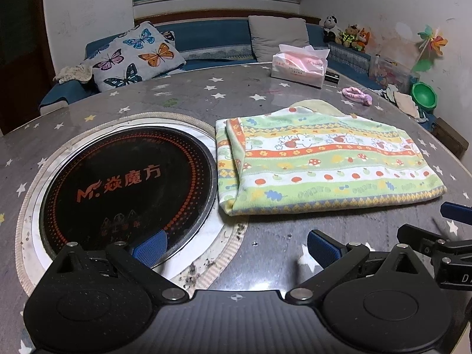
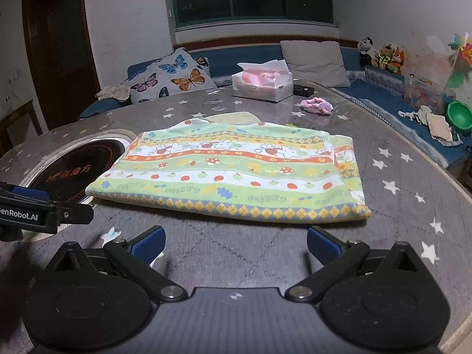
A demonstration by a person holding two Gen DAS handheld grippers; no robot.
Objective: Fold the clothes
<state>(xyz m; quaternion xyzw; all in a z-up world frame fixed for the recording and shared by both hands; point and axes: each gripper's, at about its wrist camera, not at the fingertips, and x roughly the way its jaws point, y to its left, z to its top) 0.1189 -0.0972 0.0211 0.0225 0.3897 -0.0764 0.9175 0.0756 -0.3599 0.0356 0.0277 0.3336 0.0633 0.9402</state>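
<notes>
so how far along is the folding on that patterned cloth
Done: the patterned cloth lies on the star-print table as a flat rectangle, its layered edges showing at least one fold. In hand: nothing; the left gripper and right gripper are both open and empty, short of its near edge. Left: possibly another fold to make it smaller, though it may already be finished.

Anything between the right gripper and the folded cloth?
No. In the right wrist view only bare star-print tabletop lies between the open right gripper and the near edge of the folded patterned cloth.
</notes>
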